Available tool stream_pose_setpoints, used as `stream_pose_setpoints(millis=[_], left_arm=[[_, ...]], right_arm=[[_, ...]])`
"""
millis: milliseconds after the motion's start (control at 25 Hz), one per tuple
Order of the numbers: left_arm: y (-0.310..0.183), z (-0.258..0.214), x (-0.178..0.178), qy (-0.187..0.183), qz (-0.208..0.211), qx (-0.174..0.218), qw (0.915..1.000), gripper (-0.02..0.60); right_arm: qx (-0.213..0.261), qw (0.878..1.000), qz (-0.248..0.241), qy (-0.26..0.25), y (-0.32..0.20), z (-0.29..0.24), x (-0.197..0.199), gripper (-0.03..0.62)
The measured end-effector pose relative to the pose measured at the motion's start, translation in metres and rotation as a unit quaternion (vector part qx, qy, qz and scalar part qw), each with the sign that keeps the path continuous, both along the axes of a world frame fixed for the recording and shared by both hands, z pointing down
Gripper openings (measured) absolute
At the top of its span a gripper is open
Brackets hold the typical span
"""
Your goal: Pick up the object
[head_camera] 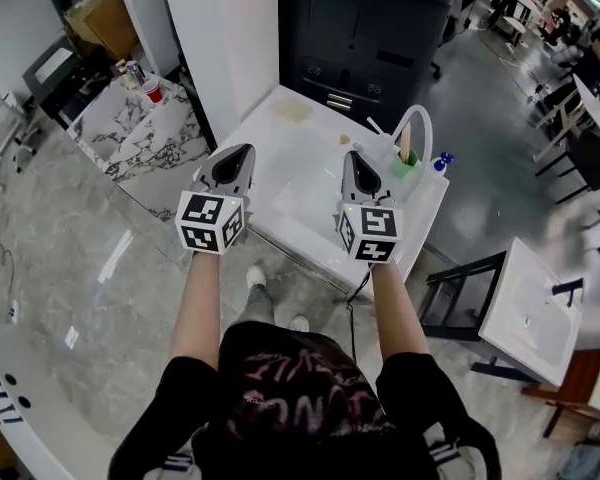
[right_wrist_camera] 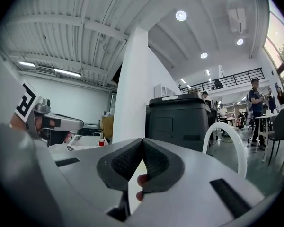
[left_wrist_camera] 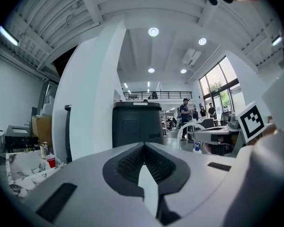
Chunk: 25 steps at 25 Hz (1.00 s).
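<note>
A white table (head_camera: 300, 203) stands in front of me. At its far right corner a green cup (head_camera: 404, 168) holds some sticks under a white arched handle (head_camera: 416, 120), with a blue-capped bottle (head_camera: 442, 161) beside it. My left gripper (head_camera: 232, 154) (left_wrist_camera: 143, 145) is held level over the table's left edge, its jaws meeting with nothing between them. My right gripper (head_camera: 352, 156) (right_wrist_camera: 142, 141) hovers over the table just left of the green cup, pads touching at the tips. A small reddish thing (right_wrist_camera: 142, 186) shows in the gap behind the pads; I cannot tell what it is.
A dark grey cabinet (head_camera: 365, 28) and a white pillar (head_camera: 220, 28) stand behind the table. A marble-topped table (head_camera: 150, 133) with a red cup (head_camera: 152, 90) lies to the left. A black frame (head_camera: 460, 298) and a white basin unit (head_camera: 530, 308) are on the right. People (left_wrist_camera: 184, 112) stand far off.
</note>
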<state>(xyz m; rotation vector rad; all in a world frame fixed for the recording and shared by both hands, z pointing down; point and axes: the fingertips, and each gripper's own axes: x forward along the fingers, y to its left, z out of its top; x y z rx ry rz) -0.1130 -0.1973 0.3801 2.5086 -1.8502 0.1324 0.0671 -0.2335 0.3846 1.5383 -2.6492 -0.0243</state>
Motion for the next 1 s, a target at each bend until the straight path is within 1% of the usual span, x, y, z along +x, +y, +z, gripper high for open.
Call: stream_pose_setpoints(millis=[160, 600, 800, 1000], left_arm=[[-0.033, 0.001, -0.006, -0.001, 0.01, 0.002, 0.9999, 0.015], [-0.141, 0.015, -0.039, 0.005, 0.041, -0.006, 0.9991, 0.015], [-0.183, 0.019, -0.054, 0.009, 0.049, -0.01, 0.9987, 0.015], [-0.215, 0.015, -0.055, 0.008, 0.064, -0.01, 0.9979, 0.015]], right_arm=[[0.001, 1.0, 0.008, 0.0, -0.028, 0.001, -0.007, 0.014], [0.0, 0.999, 0.045, 0.003, -0.126, 0.011, -0.037, 0.014], [0.002, 0.998, 0.059, 0.001, -0.163, 0.01, -0.049, 0.014], [0.003, 0.998, 0.07, -0.002, -0.193, 0.005, -0.052, 0.014]])
